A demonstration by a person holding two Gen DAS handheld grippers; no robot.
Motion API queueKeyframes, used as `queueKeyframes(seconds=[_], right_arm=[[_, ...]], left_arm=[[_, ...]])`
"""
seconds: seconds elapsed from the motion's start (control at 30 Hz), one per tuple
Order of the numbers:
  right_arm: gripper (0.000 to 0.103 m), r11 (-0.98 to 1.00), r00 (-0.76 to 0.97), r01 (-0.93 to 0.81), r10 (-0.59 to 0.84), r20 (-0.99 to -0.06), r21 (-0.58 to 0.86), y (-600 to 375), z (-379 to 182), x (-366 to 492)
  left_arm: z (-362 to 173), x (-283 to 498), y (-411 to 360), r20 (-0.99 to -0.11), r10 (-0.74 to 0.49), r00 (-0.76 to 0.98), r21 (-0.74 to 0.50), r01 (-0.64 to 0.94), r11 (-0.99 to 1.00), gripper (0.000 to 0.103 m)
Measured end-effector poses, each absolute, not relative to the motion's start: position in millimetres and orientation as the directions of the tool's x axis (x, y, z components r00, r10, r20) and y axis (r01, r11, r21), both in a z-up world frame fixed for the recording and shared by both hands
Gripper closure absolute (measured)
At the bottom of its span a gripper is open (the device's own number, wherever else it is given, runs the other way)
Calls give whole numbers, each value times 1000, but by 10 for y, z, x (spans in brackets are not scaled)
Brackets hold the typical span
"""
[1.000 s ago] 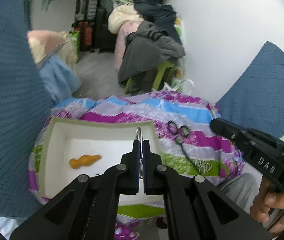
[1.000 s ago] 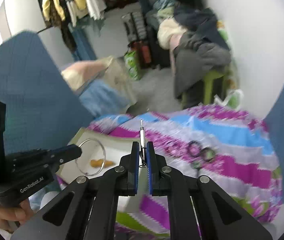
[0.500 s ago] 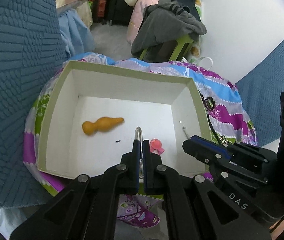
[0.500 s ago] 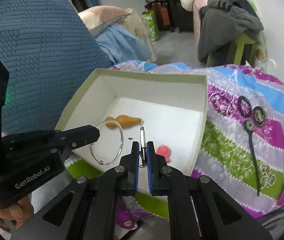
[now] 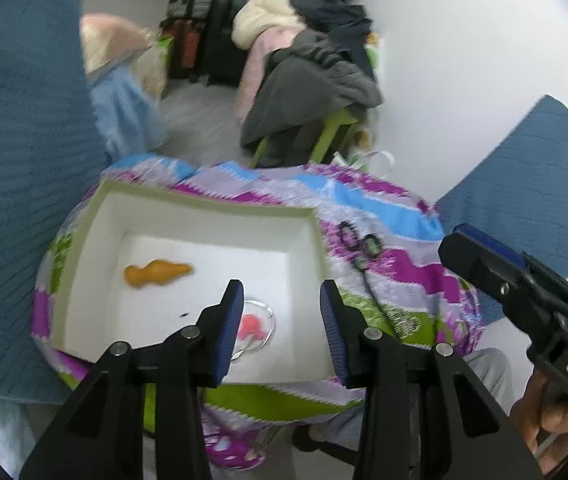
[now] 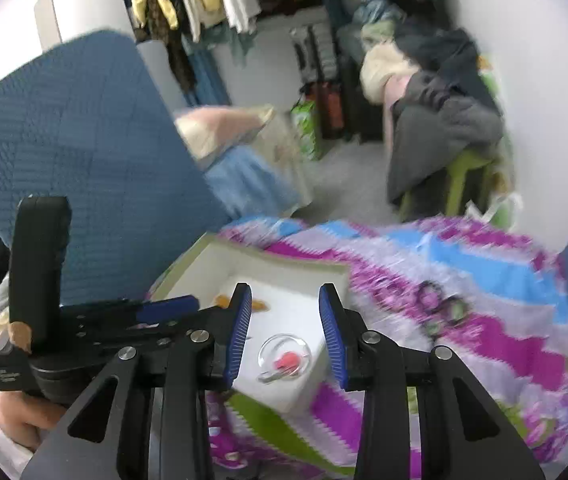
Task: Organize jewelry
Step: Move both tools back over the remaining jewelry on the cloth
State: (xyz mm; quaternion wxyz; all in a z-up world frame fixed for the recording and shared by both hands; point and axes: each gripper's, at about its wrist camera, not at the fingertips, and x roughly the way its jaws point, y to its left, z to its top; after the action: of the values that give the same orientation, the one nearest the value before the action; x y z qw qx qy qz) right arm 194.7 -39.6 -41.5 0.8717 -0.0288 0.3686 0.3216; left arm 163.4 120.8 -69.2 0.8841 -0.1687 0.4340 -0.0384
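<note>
A white box with a green rim [image 5: 204,204] [image 6: 268,258] sits on a bright striped cloth. In it lie an orange piece [image 5: 156,274] [image 6: 223,300], a pink piece [image 5: 250,326] [image 6: 288,360] and a silver ring [image 5: 270,316] [image 6: 284,337] that lies around the pink piece. A small silvery piece [image 6: 270,378] rests by the ring's near edge. My left gripper [image 5: 280,306] [image 6: 164,306] hovers above the box, jaws opening, with nothing between them. My right gripper [image 6: 284,302] [image 5: 483,256] is also opening and holds nothing. Black ring-shaped jewelry [image 5: 359,246] [image 6: 439,308] lies on the cloth to the right of the box.
Blue quilted cushions [image 5: 16,160] [image 6: 84,140] stand to the left, and another [image 5: 543,184] to the right. Behind the cloth is a green stool piled with clothes [image 5: 307,88] [image 6: 443,128], then suitcases and hanging clothes. A person's hands hold both gripper handles.
Both grippers were shut, the left on the silver ring and the right on a thin silvery pin. Both have now opened and drawn back from the box, and the ring lies inside it.
</note>
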Motion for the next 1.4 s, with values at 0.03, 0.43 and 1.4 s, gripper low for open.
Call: queueKeyframes(seconds=[0.03,0.43,1.4], right_arm=[[70,798,537,-577,532,-655,174,-475,-383,1964],[70,900,634,-417,389,-669,129,-1753,-710,2052],[71,914,380,-304,375,-846,269,-2348,-2273,2532]], left_arm=[[-662,1639,1138,-745,-227,627,-341,-67,938,63],[-887,1980,118,-708,-384,593,-450,40,892,63],[-2292,2820,-699,-859,-293,420,-325,-5,946,76]])
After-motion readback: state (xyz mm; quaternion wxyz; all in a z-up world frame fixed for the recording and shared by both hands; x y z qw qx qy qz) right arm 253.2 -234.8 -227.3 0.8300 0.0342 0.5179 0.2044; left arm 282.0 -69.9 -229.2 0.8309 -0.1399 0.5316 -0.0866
